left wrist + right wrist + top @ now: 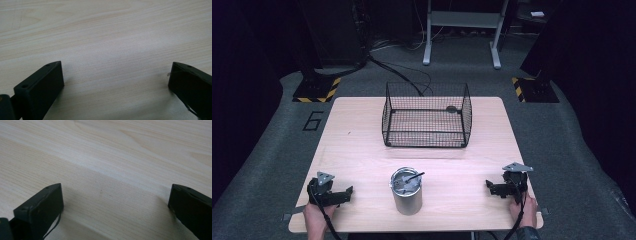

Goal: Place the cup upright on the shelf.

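A shiny metal can with a dark utensil handle sticking out of its top stands near the table's front edge, in the middle. My left gripper rests on the wood at the front left, jaws pointing toward the can, a hand behind it. My right gripper rests at the front right, also pointing inward. Both stand open with nothing between the jaws: the left gripper and the right gripper each look down on bare wood. A black wire basket sits at the back centre.
The light wooden table stands on grey carpet. Behind it are a white metal stand, floor cables and two black bases with yellow-black hazard tape. A "6" is marked on the floor at the left.
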Demonstrator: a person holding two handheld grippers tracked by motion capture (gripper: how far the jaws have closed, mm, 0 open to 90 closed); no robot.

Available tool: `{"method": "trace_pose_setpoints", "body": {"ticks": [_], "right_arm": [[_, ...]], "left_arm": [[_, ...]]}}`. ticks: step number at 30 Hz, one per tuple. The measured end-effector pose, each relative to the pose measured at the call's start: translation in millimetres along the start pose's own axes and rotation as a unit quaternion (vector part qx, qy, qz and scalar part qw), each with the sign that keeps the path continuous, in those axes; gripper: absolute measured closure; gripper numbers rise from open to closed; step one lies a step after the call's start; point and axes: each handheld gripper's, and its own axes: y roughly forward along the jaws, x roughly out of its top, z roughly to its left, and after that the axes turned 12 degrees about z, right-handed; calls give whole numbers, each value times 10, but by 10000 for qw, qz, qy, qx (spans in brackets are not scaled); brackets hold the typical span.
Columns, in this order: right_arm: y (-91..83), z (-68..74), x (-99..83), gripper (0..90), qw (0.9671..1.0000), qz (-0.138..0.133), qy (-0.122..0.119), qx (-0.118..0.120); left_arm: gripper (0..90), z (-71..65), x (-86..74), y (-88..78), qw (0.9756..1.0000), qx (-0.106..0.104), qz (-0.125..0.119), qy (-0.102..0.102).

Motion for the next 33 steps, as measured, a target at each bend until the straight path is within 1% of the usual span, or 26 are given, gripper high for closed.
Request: {"method": "trace_pose_setpoints", "body": {"ticks": [5,7,8,10,15,18,20,22,23,26,28,29,31,32,33], "right_arm": [[0,0,1,0,10000,-1,-3,0],[0,0,1,0,10000,2,-2,1],[0,0,1,0,10000,0,0,1],[0,0,0,0,10000,-1,-2,0],[0,0,1,0,10000,-1,-2,0],[0,0,0,0,10000,0,-1,0],[0,0,0,0,10000,-1,-2,-1],[0,0,1,0,10000,0,-3,0],[0,-1,1,0,10000,0,-5,0],[0,0,1,0,10000,1,-1,1],[0,0,1,0,10000,-1,-1,0],[0,0,1,0,10000,-1,-3,0],[0,0,1,0,10000,-3,-3,-1],[0,0,1,0,10000,-2,-5,-2],[0,0,1,0,10000,-2,-6,-2]], "left_arm": [[0,13,20,10,10000,-18,12,30],[0,-1,23,13,10000,-15,10,-55],[0,4,25,10,10000,11,36,-16],[1,-8,23,15,10000,17,-3,-79],[1,-7,23,15,10000,16,-6,-64],[0,5,26,10,10000,-31,26,-6],[0,15,23,10,9999,-48,10,88],[1,16,16,7,9999,-80,-26,138],[1,12,8,4,9998,-116,-52,131],[1,2,-12,-35,9995,-167,-192,207],[1,-15,-16,-74,9990,-275,-207,283],[0,-21,-13,-97,9989,-314,-156,319],[0,-48,-19,-132,9984,-375,-224,350],[0,-61,-21,-165,9980,-442,-231,394],[1,-73,-25,-177,9977,-445,-302,416]]}}
